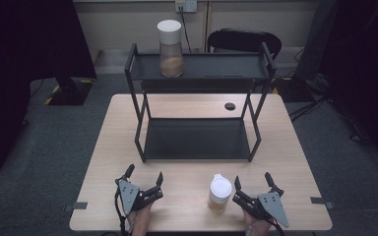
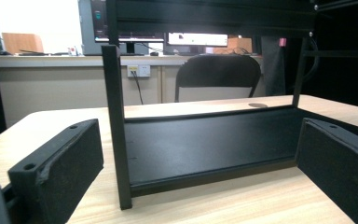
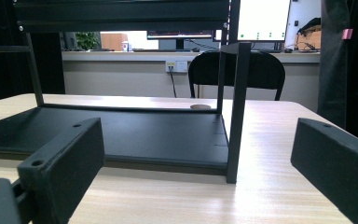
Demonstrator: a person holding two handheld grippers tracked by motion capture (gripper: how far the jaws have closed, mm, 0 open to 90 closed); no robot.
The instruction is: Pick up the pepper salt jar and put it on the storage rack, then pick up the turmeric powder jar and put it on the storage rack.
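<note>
Two hand-held grippers rest at the near edge of a light wooden table (image 1: 285, 147), both with jaws spread wide and holding nothing. From above, the left gripper (image 1: 143, 176) sits well apart from a small white-lidded jar (image 1: 220, 193) — the right gripper (image 1: 252, 181) is just beside that jar. Beyond stands a black two-tier shelf (image 1: 197, 139); a taller jar (image 1: 171, 48) rests on its top tier. Each gripper view looks between open black jaws at the shelf's lower tray and a black chair (image 2: 216, 77) behind.

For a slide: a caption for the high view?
Two open grippers, left and right, rest before a black shelf; one jar stands beside the right.
</note>
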